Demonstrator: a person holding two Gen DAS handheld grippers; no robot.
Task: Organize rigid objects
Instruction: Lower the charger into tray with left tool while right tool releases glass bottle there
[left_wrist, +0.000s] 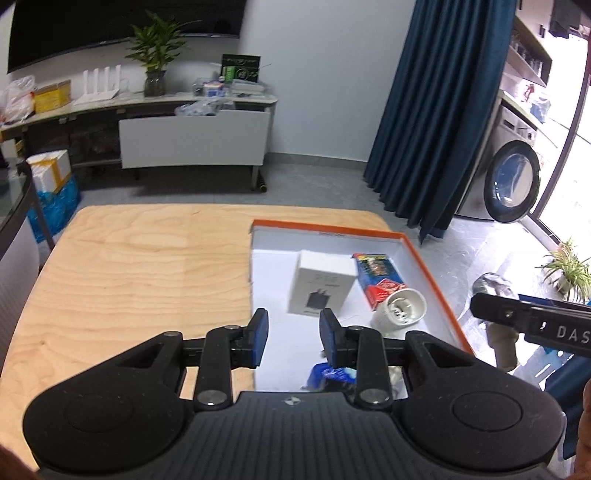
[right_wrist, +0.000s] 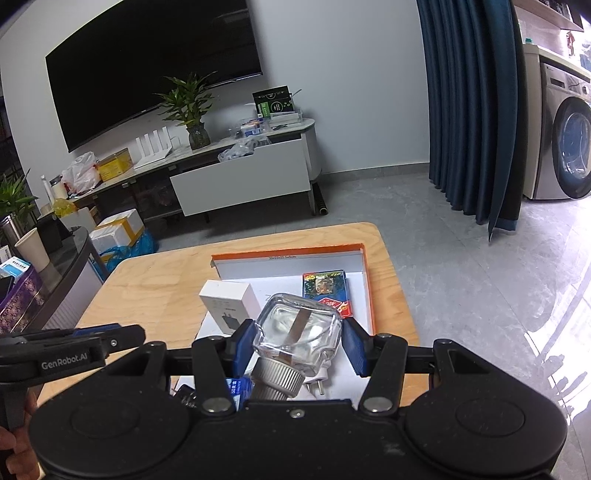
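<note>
Behind right hand-held gripper (right_wrist: 300, 345) clamping glass jar (right_wrist: 297, 330), half-hidden plug (right_wrist: 318, 382); left hand-held gripper (left_wrist: 293, 341) empty, closed.

Orange-rimmed tray (left_wrist: 436, 258), white box (left_wrist: 321, 284), blue-red packet (left_wrist: 376, 273), pale wood table (left_wrist: 140, 277)

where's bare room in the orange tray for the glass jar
Free: the tray's far strip behind the white charger box and card pack, plus bare tabletop left of the tray. Crowded: the near end by the right claw holding the jar.
</note>
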